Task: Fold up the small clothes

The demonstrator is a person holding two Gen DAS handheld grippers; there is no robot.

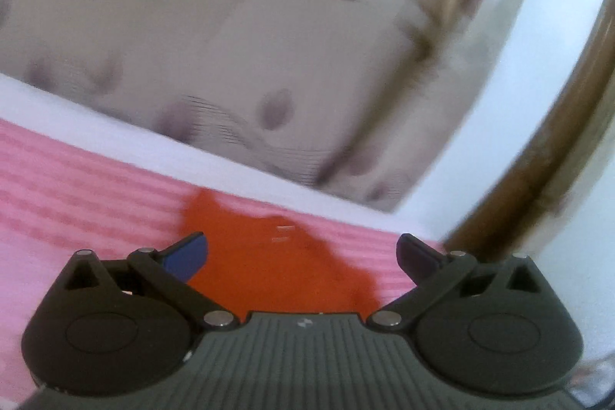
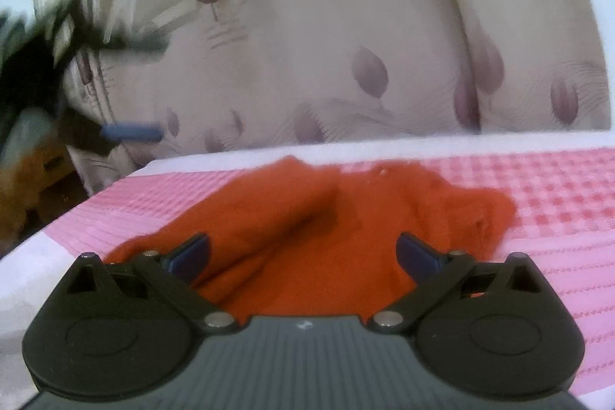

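A small orange-red garment lies on a pink checked cloth, with one side folded over into a thick roll at its left. My right gripper is open just above its near edge, holding nothing. In the left wrist view the garment lies on the pink cloth right in front of my left gripper, which is open and empty. The left gripper also shows blurred at the left of the right wrist view, beyond the cloth's edge.
A beige curtain with purple leaf print hangs close behind the surface. A white border edges the pink cloth. A brown wooden frame stands at the right. Dark clutter and a brown box sit at the far left.
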